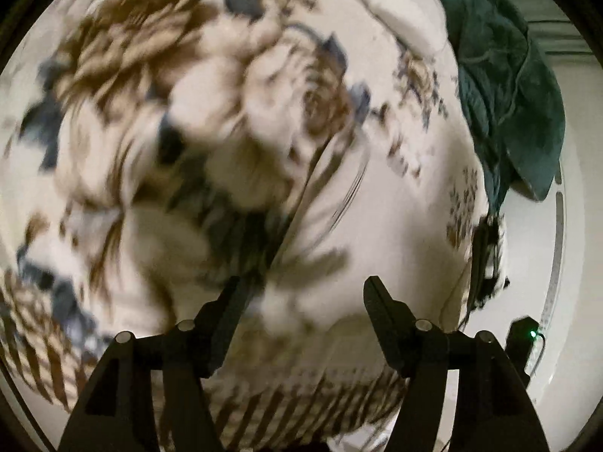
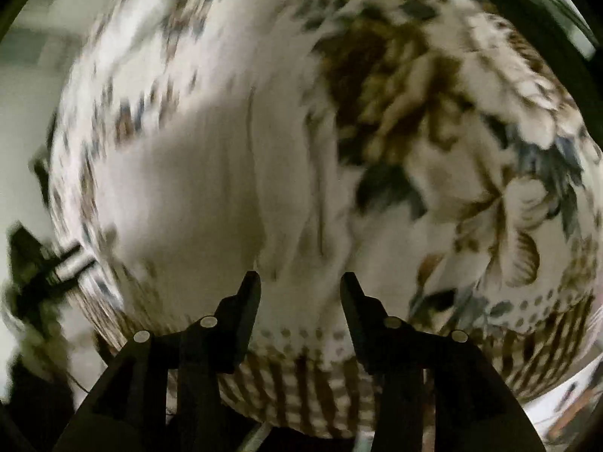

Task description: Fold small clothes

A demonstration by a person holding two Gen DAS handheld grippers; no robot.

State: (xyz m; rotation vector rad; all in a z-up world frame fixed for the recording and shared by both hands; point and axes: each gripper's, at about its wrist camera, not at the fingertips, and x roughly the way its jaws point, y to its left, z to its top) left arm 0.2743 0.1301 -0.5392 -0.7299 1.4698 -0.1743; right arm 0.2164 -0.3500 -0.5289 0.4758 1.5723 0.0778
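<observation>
A white cloth with brown and blue flower print and a brown striped hem [image 1: 211, 120] fills the left wrist view; it is blurred by motion. My left gripper [image 1: 301, 286] is open above it, nothing between the fingers. The same floral cloth [image 2: 414, 113] fills the right wrist view, also blurred. My right gripper [image 2: 300, 282] is open over a plain white part of it, holding nothing. A dark green garment [image 1: 505, 86] lies crumpled at the upper right of the left wrist view, beside the floral cloth.
A white surface [image 1: 535, 263] shows right of the cloth. A small black device with a green light [image 1: 525, 335] sits at its lower right. A dark object with a metal part [image 2: 56, 263] is at the left edge of the right wrist view.
</observation>
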